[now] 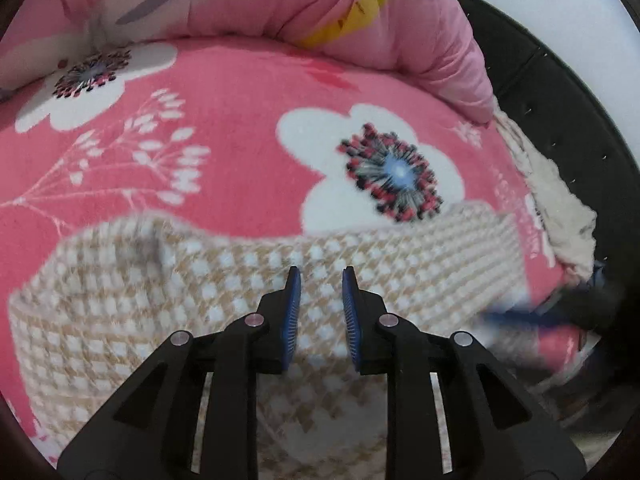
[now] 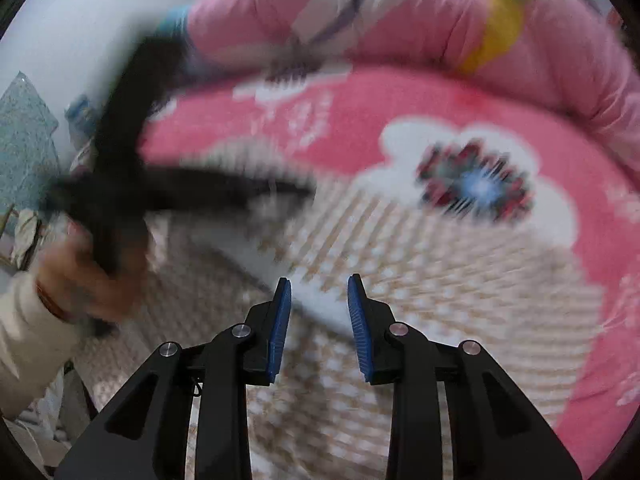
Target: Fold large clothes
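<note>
Beneath both grippers, a beige-and-white checked garment [image 1: 248, 280] lay spread over the pink flowered bed cover [image 1: 224, 128], one edge apparently doubled over, so folding looked begun but unfinished. Left gripper [image 1: 320, 276] and right gripper [image 2: 319, 284] hovered just above it, jaws slightly apart, holding nothing.

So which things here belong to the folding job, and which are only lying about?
Job:
- beige-and-white checked garment
- left claw
- right claw

Lying about:
- pink floral blanket
- bunched pink quilt
- cream fuzzy cloth at the edge
</note>
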Motion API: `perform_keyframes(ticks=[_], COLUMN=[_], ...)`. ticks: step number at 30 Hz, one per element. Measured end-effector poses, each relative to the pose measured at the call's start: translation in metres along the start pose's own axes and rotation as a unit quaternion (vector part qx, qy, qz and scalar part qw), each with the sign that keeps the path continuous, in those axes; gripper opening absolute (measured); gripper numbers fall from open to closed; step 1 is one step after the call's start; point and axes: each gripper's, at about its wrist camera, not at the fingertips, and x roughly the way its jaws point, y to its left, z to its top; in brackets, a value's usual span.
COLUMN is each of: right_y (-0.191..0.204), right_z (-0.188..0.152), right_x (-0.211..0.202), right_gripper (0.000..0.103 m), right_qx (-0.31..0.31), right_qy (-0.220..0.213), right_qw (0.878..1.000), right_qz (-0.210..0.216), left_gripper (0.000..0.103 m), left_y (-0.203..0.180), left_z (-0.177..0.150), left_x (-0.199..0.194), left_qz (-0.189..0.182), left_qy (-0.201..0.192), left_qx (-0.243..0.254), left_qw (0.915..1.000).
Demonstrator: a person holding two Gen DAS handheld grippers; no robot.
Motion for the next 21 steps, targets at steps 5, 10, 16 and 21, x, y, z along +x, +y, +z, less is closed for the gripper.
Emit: perform_keyframes(ticks=[5,10,16,21], right_y=[-0.046,-0.082,-0.084,-0.041], right_z=[0.000,-0.040,-0.036,-0.001], right_x=[0.029,0.024,-0.038,-0.028], right_gripper=[0.029,0.030,0.052,0.052], right_qx=[0.023,0.054,0.072,0.034], right_qy=[0.031,0.033,0.010,-0.032], right_qw=[0.998,0.998,0.996,0.999], right_qz=[-0.054,-0.016,-0.055,-0.018], left_gripper=[0.020,0.019,0.019,0.019], left_y=[0.002,0.009,-0.002,-0.020], left_z=[-0.020,-0.032,-0.033,-0.022], left_x=[-0.013,-0.024,-0.054,-0.069], left_qz=[0.011,0.011,0.050,0.028], left_qy=[-0.020,-0.025,-0.063,-0.098], left_qx=[0.018,0.032,0.080,0.065], left_qw=[0.9996,0.9991,0.9935,0.9927])
